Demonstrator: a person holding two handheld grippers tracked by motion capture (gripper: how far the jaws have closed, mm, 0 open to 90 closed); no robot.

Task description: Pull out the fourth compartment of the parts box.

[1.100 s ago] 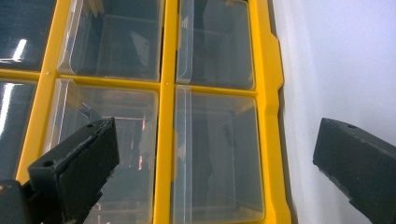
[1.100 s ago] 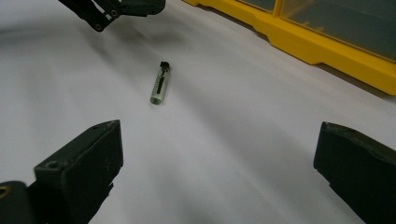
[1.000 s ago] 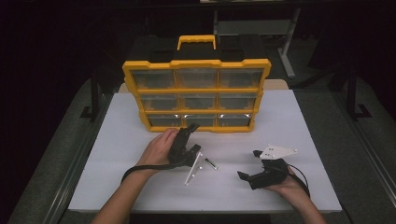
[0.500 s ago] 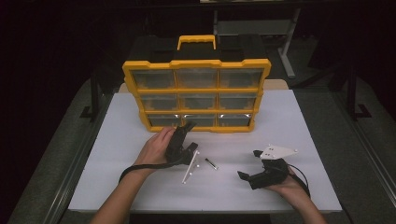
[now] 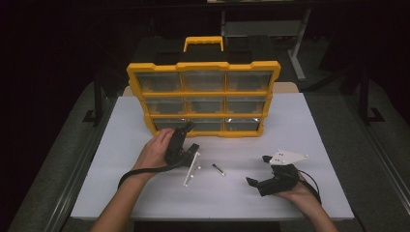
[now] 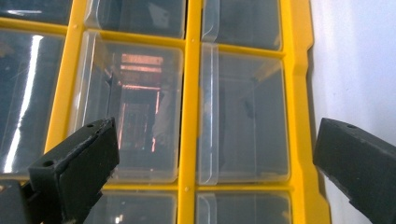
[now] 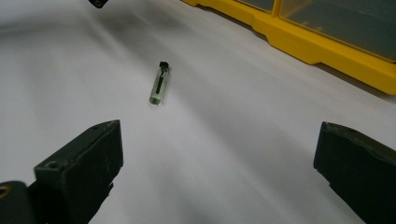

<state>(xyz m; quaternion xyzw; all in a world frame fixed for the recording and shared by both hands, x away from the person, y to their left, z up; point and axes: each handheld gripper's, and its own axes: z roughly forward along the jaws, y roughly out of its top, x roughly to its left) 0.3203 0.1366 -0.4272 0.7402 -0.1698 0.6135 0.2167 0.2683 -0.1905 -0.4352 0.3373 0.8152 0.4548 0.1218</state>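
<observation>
A yellow organizer case [image 5: 203,94] with clear drawers stands upright at the back of the white table [image 5: 309,130]. My left gripper [image 5: 192,136] is open just in front of the bottom-left drawer [image 5: 167,124]. In the left gripper view its jaws [image 6: 215,154] straddle the yellow frame [image 6: 190,93] and two clear drawer fronts, touching neither. A small clear vial [image 5: 218,169] with a black cap lies flat on the table. My right gripper [image 5: 257,170] rests low at the right, open, pointing at the vial [image 7: 159,85], which lies well beyond its jaws [image 7: 215,154].
The case has a yellow carry handle [image 5: 203,42] on top and its base [image 7: 299,37] sits on the table. Each gripper trails a black cable. Dark table legs and floor surround the table; bare white surface lies in front of the case.
My left gripper has edged slightly closer to the bottom row of drawers. The right gripper and the vial have not moved.
</observation>
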